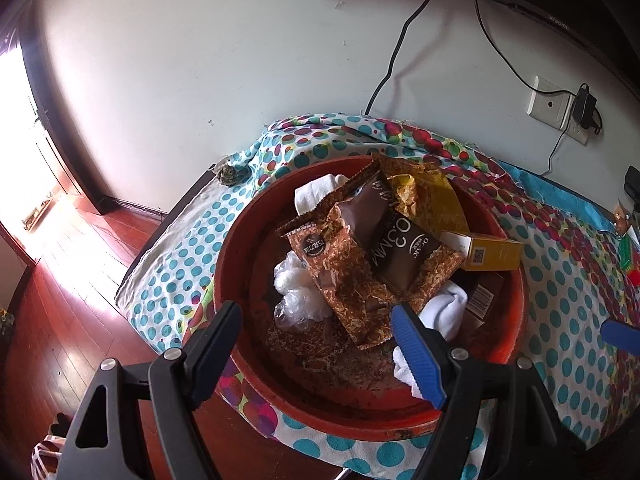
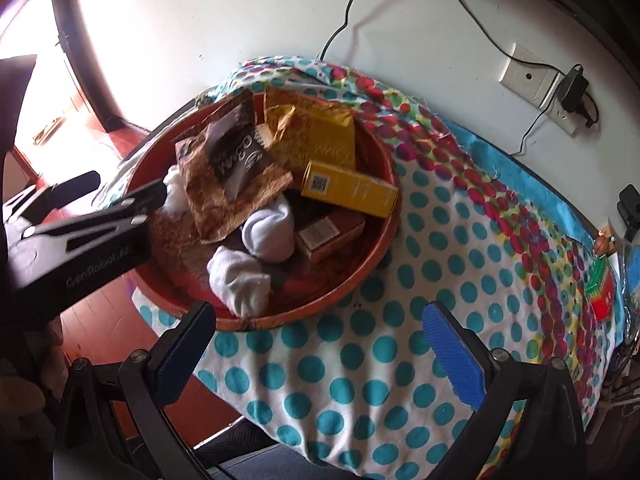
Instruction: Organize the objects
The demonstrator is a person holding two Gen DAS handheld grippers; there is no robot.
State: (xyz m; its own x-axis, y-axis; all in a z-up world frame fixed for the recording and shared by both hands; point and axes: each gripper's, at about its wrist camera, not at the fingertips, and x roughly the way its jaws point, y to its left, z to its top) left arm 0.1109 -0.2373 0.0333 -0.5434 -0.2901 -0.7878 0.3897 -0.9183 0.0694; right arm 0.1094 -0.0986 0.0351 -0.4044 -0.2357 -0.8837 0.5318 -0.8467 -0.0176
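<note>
Now left gripper (image 1: 316,344) spread wide above red tray (image 1: 520,300), holding nothing; right gripper (image 2: 320,328) likewise wide, empty, over dotted cloth (image 2: 360,380).

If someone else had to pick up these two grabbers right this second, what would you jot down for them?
Left gripper: jaws wide open, empty, over the near edge of the red bowl.
Right gripper: jaws open, empty, over the dotted cloth beside the bowl.
In the bowl: brown snack bags, yellow bag, yellow box, brown box, rolled white socks and a clear plastic wad.
Done: these things are gathered in the bowl.
Left: small items at the cloth's far right edge may still need collecting; I cannot tell what they are.
</note>
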